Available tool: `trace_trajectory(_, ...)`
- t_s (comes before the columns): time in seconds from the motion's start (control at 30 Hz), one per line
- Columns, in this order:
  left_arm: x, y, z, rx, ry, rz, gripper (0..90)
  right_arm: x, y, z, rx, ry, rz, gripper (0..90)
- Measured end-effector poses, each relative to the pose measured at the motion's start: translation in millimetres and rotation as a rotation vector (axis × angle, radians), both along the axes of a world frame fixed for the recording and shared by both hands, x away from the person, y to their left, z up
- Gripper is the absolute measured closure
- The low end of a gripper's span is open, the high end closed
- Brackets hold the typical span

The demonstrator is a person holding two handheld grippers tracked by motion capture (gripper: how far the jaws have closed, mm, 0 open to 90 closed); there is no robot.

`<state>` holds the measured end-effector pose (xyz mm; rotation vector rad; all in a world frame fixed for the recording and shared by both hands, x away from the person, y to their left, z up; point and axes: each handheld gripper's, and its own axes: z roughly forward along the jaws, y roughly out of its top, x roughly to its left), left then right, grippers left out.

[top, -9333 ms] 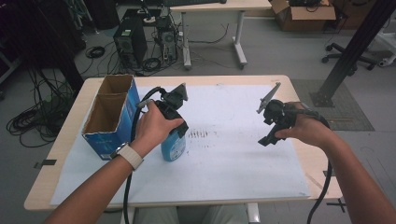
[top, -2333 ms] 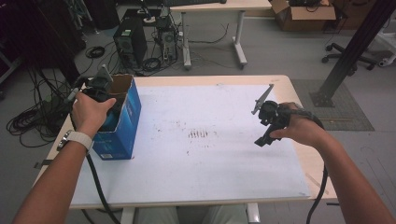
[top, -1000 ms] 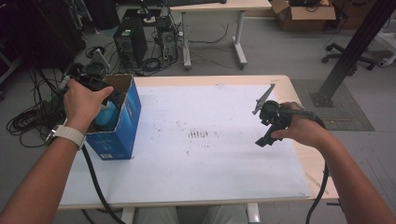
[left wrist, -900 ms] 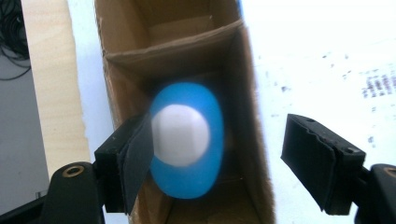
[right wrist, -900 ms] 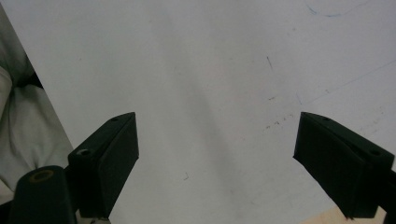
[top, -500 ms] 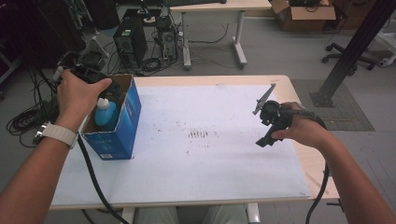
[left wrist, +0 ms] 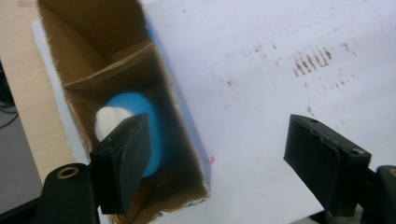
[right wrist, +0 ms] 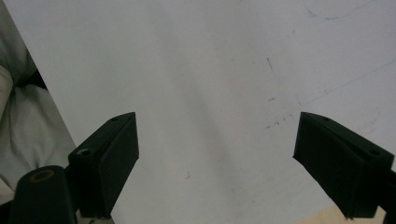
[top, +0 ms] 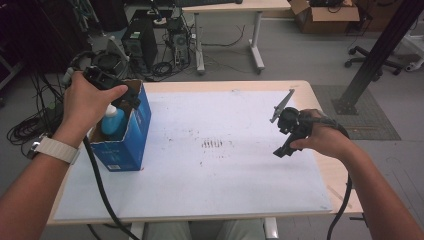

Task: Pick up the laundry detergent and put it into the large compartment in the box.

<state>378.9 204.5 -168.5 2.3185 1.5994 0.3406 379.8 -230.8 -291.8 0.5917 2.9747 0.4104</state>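
A blue bottle [top: 112, 123] with a white cap [left wrist: 109, 122] stands inside an open blue cardboard box [top: 129, 136] at the table's left side. The bottle [left wrist: 149, 135] sits in the near compartment, in front of a cardboard divider [left wrist: 112, 77]. My left gripper [top: 125, 92] hovers just above the box, held from above by a hand. It is open [left wrist: 217, 140], with nothing between its jaws and the bottle below its left jaw. At the right of the table, my right gripper [top: 286, 135] is held above the white sheet, also open [right wrist: 217, 135] and holding nothing.
A white sheet [top: 225, 200] covers most of the wooden table [top: 335, 175], with dark smudges [top: 215, 144] at its middle. Beyond the far edge are computer towers [top: 142, 42], cables, another table [top: 235, 7] and a black post [top: 372, 55].
My left gripper carried the blue bottle from the table's middle into the box, let go and rose slightly above it. The right gripper has stayed in place.
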Motion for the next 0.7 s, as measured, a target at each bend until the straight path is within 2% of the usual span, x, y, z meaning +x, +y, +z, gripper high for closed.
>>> trace_trajectory(0.23,-7.9,-17.0,5.9,-0.009,-0.014,-0.079,22.4,-1.2,0.6,0.9,0.0,-0.003,0.003,13.9)
trace_trajectory(0.47,-15.8,-35.9,6.8,-0.02,-0.008,-0.161,20.0,-1.8,0.8,1.6,0.002,-0.002,0.0,13.9)
trace_trajectory(0.7,-18.4,-47.6,4.6,-0.044,0.017,-0.208,5.5,-2.1,0.6,2.0,0.002,-0.001,-0.004,13.9)
